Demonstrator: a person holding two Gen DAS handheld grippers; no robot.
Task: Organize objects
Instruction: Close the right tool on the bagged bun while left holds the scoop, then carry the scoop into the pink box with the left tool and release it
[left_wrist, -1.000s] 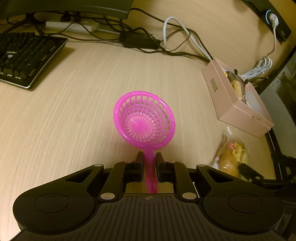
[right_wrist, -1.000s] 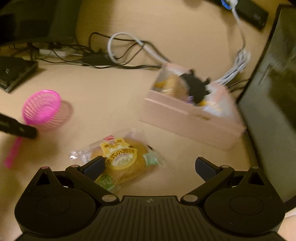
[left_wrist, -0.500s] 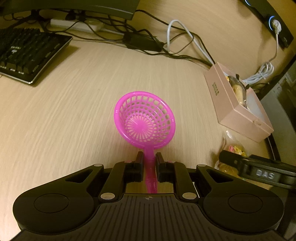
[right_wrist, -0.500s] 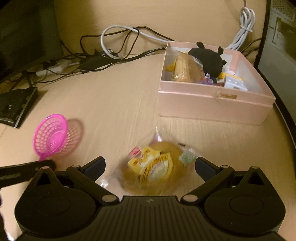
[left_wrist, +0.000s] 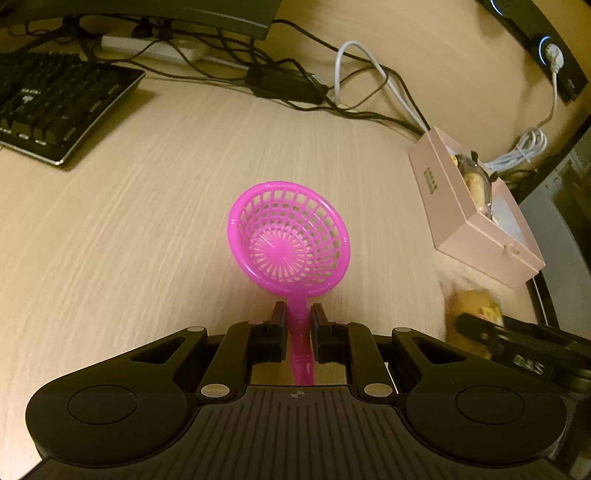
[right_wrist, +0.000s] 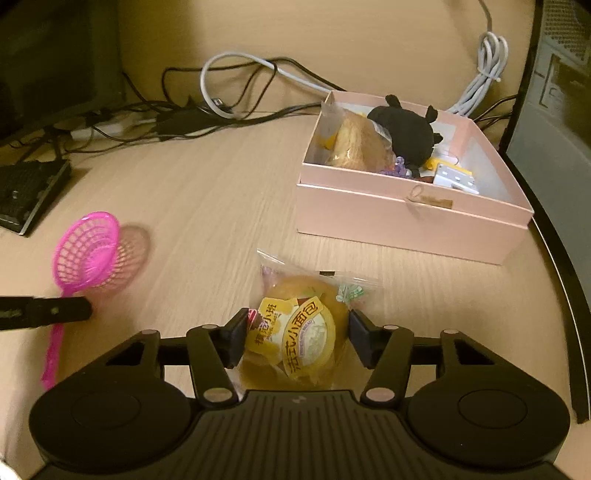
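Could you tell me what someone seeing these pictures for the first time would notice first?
The bright pink strainer stands out most, mid-desk, its handle clamped in the left gripper. Next comes the wrapped bun near the desk's front edge, between the closing jaws of the right gripper. Behind it sits an open pink box holding another bun and a black plush toy.

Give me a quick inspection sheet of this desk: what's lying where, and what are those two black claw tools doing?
Surface: pale wood-grain desk.
Job's things: pink plastic strainer; wrapped bread bun; open pink box holding another wrapped bun and a black plush toy.
Clutter: black keyboard.
Grippers: left hand-held gripper shut on the strainer's handle; right hand-held gripper closing around the bun.
Cables: black and white cables at the back.
Surroundings: monitor base, computer case.
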